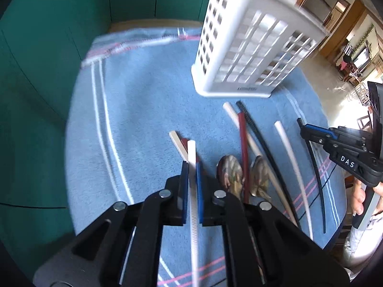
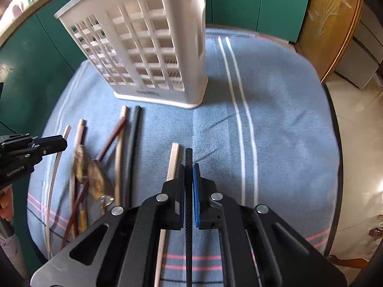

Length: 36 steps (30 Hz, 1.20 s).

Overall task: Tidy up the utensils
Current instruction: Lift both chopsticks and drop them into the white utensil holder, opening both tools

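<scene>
- The left gripper is clamped on a white chopstick; the step in hand looks like pickup.
- The right gripper is clamped on a black chopstick.
- Next, probably: carry both to the white basket at twelve o'clock and lower them in tip-first.

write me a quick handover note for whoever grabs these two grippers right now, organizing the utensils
Left gripper: shut on a white chopstick.
Right gripper: shut on a black chopstick.
White slotted basket stands upright at the far side of the blue towel; whether anything is in it cannot be told.
Still lying on the towel: red chopstick, more white, cream and black chopsticks, and two patterned spoons.
Left to do: probably drop both held sticks into the basket, then collect the rest.
</scene>
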Each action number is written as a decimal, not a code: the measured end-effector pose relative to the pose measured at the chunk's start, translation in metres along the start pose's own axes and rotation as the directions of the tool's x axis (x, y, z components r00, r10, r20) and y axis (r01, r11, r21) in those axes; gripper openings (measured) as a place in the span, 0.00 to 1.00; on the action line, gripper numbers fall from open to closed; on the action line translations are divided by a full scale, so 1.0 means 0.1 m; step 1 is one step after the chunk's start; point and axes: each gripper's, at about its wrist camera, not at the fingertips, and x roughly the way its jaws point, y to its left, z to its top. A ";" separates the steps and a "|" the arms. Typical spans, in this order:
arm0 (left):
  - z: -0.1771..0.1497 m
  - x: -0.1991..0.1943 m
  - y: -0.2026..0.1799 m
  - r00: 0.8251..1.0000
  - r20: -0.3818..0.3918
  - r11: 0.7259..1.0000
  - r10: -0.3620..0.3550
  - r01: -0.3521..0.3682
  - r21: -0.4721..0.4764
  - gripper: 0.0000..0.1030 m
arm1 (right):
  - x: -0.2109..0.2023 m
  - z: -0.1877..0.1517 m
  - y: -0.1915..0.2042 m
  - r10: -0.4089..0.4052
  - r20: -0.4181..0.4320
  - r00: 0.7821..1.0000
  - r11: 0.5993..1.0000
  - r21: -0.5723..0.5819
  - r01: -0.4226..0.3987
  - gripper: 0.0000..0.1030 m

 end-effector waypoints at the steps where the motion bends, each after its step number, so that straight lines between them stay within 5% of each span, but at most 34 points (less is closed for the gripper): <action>1: 0.01 -0.08 -0.02 1.000 0.023 1.000 0.007 -0.007 0.005 0.06 | -0.13 -0.04 -0.03 0.003 0.019 1.000 1.000 0.001 -0.003 0.07; 8: -0.07 -0.87 -0.29 0.975 0.223 0.999 0.015 -0.025 0.041 0.06 | -0.89 -0.14 0.05 0.027 0.171 0.985 1.000 -0.020 -0.024 0.07; 22: -0.23 -1.86 -0.56 0.882 0.471 0.997 0.014 -0.051 0.064 0.06 | -1.98 -0.38 0.02 0.085 0.406 0.910 0.996 -0.040 -0.075 0.07; 27: -0.05 -2.24 -0.61 0.832 0.554 0.995 0.030 -0.075 0.059 0.06 | -2.30 -0.20 0.09 0.101 0.495 0.863 0.995 -0.070 -0.076 0.07; 34: 0.46 -2.83 -0.64 0.718 0.696 0.996 0.030 -0.082 0.042 0.06 | -2.66 0.39 0.13 0.148 0.606 0.782 0.989 -0.109 -0.102 0.07; 36: 0.64 -2.88 -0.64 0.697 0.715 0.996 0.045 -0.087 0.022 0.06 | -2.67 0.59 0.11 0.171 0.605 0.778 0.985 -0.114 -0.128 0.07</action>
